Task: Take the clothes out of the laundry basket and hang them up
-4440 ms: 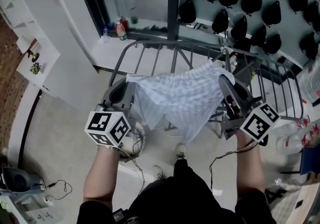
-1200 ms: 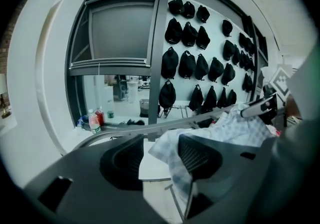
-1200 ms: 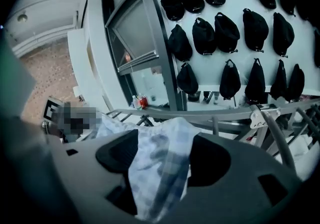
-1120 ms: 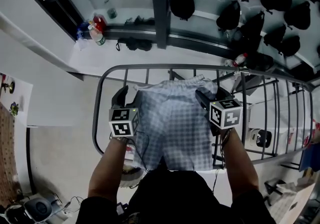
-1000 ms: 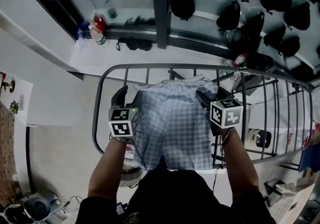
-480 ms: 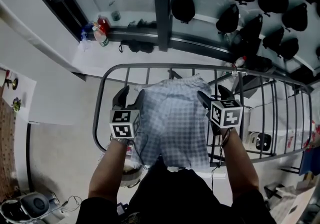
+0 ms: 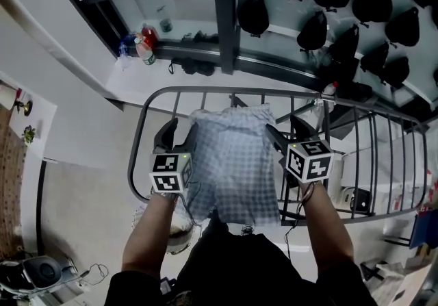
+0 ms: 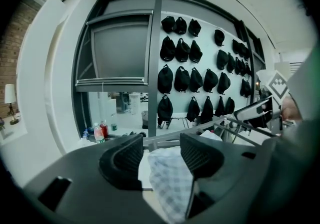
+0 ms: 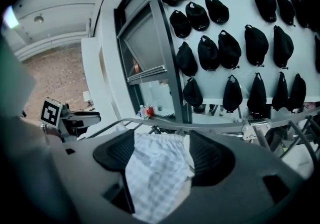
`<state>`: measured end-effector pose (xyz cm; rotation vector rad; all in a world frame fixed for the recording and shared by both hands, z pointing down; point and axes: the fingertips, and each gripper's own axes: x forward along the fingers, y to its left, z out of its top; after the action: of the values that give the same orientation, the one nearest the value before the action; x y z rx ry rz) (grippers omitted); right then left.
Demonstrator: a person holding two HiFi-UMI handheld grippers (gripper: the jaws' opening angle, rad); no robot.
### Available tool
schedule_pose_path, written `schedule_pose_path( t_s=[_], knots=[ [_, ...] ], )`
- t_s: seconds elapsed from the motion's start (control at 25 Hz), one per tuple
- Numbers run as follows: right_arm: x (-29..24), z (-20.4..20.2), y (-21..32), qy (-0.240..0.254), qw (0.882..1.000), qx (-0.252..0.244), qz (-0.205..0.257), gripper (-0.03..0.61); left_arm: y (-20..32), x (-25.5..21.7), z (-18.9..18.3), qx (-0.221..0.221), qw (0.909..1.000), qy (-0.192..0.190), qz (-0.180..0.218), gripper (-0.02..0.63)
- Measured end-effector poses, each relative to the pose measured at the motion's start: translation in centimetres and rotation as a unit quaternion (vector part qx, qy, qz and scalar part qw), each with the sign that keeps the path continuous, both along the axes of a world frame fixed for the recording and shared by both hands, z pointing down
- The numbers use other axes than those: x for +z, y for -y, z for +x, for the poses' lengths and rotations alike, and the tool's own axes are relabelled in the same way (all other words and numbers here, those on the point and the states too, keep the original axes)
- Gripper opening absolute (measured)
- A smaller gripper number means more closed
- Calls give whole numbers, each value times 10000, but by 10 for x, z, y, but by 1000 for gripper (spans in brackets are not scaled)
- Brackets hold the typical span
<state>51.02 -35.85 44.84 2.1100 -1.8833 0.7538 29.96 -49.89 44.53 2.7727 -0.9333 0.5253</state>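
A pale checked garment (image 7: 233, 161) lies draped over the bars of a dark metal drying rack (image 7: 205, 90) and hangs down toward me. My left gripper (image 7: 179, 128) is at its left edge. In the left gripper view, cloth (image 8: 170, 180) rests against the right pad, with a gap to the left pad; this gripper (image 8: 162, 155) is open. My right gripper (image 7: 282, 125) is at the right edge. Its jaws are closing while still wide apart, and loose cloth (image 9: 155, 168) lies between them (image 9: 162, 155). A white basket (image 7: 179, 229) shows partly under my left forearm.
Black caps (image 7: 315, 27) hang in rows on the wall beyond the rack. A dark post (image 7: 222, 10) rises behind it, and bottles (image 7: 144, 48) stand on a ledge to the left. White boxes (image 7: 356, 195) sit under the rack's right half. Cables lie on the floor.
The garment has drawn in narrower on the rack, and its side edges have bunched inward. Both grippers stay at its edges, the right one a little nearer the middle.
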Motion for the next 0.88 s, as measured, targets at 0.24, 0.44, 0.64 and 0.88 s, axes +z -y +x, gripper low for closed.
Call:
schedule_pose_path(
  t_s=[0.24,0.44,0.64,0.88],
  knots=[
    [-18,-22,-10,105,9986,-445,273,317,-31,-18,-9,-129,9998,-53,143,209],
    [-40,-33,-29,97,9954,-685,657,142,-62,-26,-23,-371,9985,-158,359,100],
    [-55,-48,-54,143,9886,-1196,901,8,-102,-36,-38,-658,9962,-245,510,16],
    [-61,-80,-68,241,9766,-1873,1030,6,-151,-38,-52,-782,9959,-318,311,11]
  ],
)
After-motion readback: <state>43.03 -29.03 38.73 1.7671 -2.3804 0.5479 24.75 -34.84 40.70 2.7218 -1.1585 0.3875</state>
